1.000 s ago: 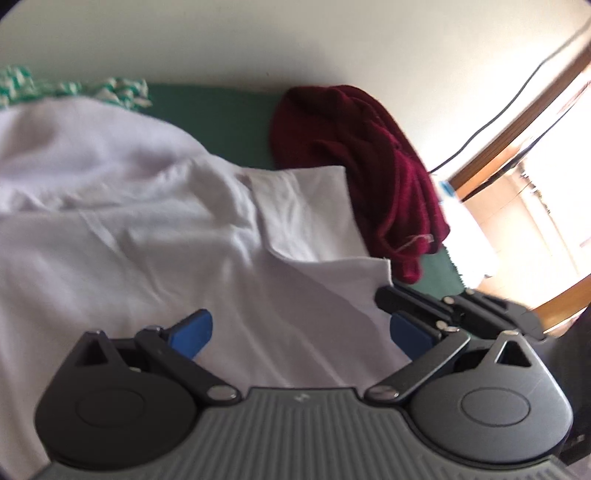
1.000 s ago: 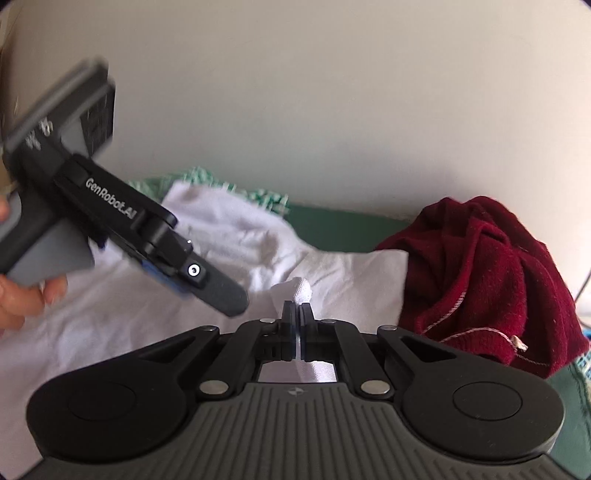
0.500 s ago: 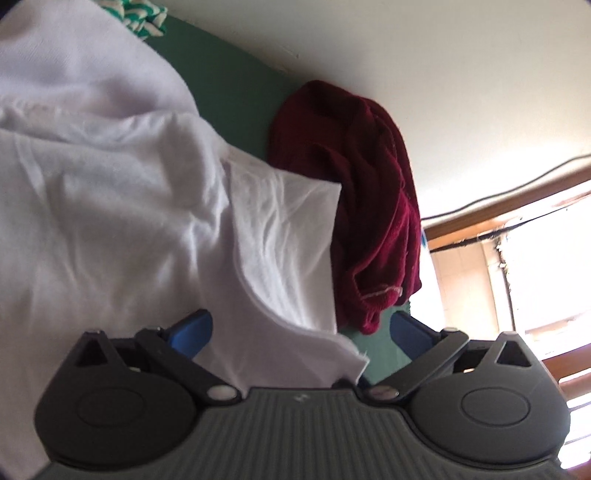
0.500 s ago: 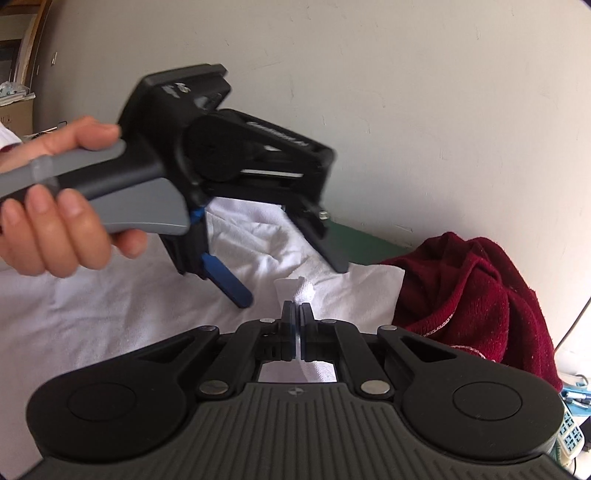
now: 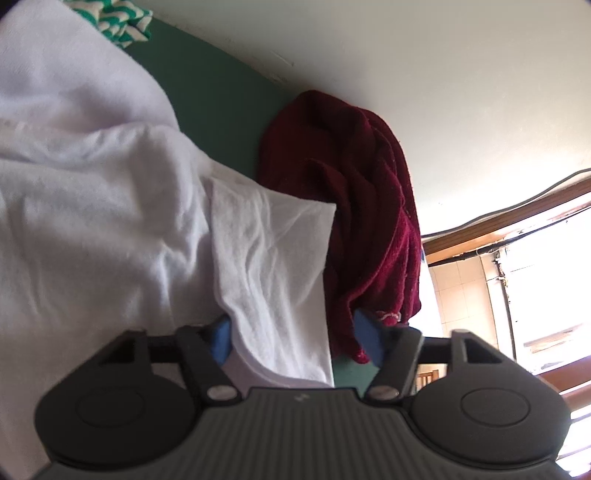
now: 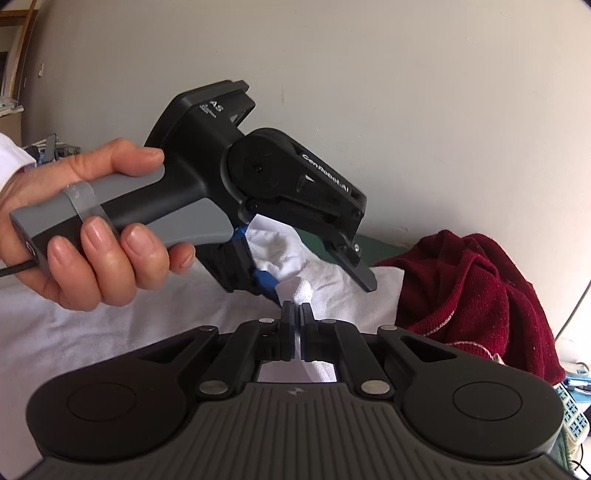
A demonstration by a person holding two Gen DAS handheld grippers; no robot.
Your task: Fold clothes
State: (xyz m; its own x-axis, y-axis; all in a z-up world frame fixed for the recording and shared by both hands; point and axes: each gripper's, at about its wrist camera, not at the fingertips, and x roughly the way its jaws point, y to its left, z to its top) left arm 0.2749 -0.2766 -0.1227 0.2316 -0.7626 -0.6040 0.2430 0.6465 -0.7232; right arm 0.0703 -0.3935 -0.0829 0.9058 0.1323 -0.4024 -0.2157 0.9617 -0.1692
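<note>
On a green-covered surface [image 5: 221, 92] against a pale wall, a soft, light white cotton garment [image 5: 110, 240] lay rumpled left of a heaped maroon knit [image 5: 354, 206]. The right gripper [image 6: 296, 314] was clenched on a bunched fold; the left gripper [image 5: 295, 332], jaws just closing, straddled the sleeve edge without pinching it. Limp cloth is best taken by its hems.

A green tabletop [image 5: 214, 92] carries a rumpled white garment [image 5: 92, 221], a dark red towel [image 5: 362, 184] heaped at its far edge, and a green-and-white cloth [image 5: 118, 18].

Rumpled white garment [image 5: 110, 229] beside heaped maroon garment [image 5: 362, 192]
</note>
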